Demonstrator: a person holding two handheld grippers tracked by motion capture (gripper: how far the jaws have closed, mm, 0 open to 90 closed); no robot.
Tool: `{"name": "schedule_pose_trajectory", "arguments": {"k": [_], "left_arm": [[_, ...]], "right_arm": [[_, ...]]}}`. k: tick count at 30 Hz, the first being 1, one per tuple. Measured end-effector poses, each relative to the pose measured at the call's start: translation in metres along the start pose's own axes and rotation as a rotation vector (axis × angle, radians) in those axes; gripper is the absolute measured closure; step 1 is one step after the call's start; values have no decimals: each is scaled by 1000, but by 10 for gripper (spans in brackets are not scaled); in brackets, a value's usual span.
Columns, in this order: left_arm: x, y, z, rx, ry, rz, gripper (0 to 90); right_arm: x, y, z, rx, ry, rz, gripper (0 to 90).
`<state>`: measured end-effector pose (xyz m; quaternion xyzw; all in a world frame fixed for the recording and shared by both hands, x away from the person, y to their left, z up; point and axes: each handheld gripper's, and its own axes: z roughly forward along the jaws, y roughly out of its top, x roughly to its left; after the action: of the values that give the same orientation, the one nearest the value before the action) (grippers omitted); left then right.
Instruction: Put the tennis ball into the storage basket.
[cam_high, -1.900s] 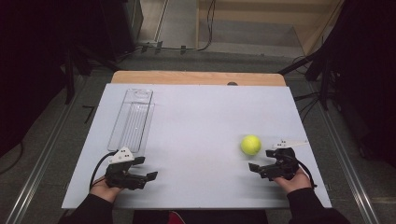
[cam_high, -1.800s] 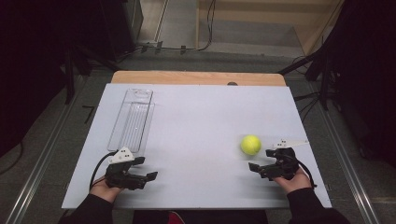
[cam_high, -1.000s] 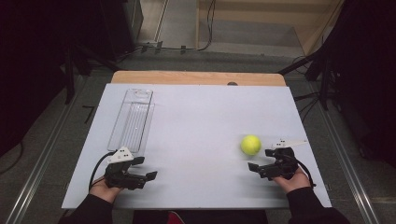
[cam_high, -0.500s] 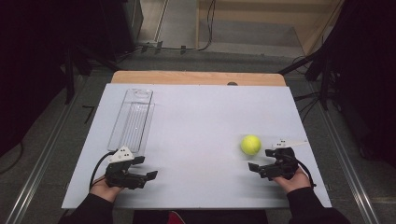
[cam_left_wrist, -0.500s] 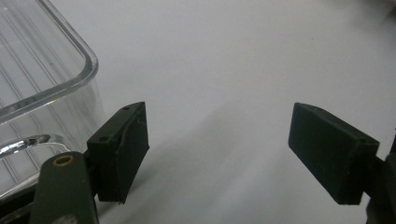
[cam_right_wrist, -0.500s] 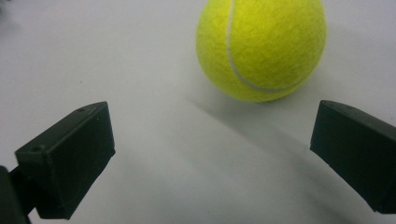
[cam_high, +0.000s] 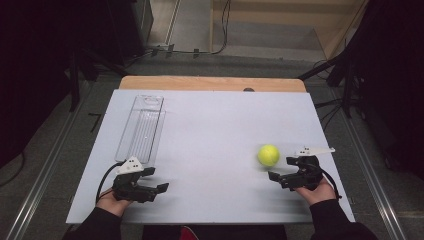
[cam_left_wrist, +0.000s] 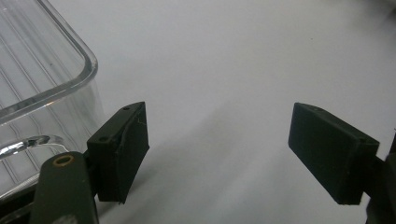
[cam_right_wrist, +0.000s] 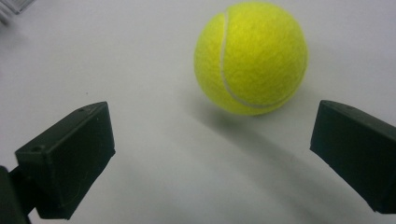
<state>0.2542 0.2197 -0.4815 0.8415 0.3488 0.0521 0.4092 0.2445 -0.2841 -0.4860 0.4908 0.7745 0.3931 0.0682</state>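
Barely anything is changing: the ball (cam_right_wrist: 251, 57) is sitting just ahead of the right gripper's (cam_high: 291, 176) wide jaws, not yet between them. The left gripper (cam_high: 145, 186) is resting wide too, tray (cam_left_wrist: 42, 88) beside its left jaw. The reach is still pending.

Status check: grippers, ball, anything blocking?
Both grippers open: left gripper beside clear tray, right gripper just short of tennis ball. Ball loose on table, untouched. Nothing between jaws and ball.
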Motion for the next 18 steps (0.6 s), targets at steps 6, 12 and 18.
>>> {"name": "schedule_pose_trajectory", "arguments": {"k": [6,12,18], "left_arm": [[0,0,0,-1,0,-1,208],[0,0,0,2,1,1,208],[0,0,0,1,0,1,208]], "right_arm": [[1,6,-5,-11,-6,-5,0],[1,14,-7,-14,-23,-16,0],[-1,24,-10,-34,-37,-19,0]]}}
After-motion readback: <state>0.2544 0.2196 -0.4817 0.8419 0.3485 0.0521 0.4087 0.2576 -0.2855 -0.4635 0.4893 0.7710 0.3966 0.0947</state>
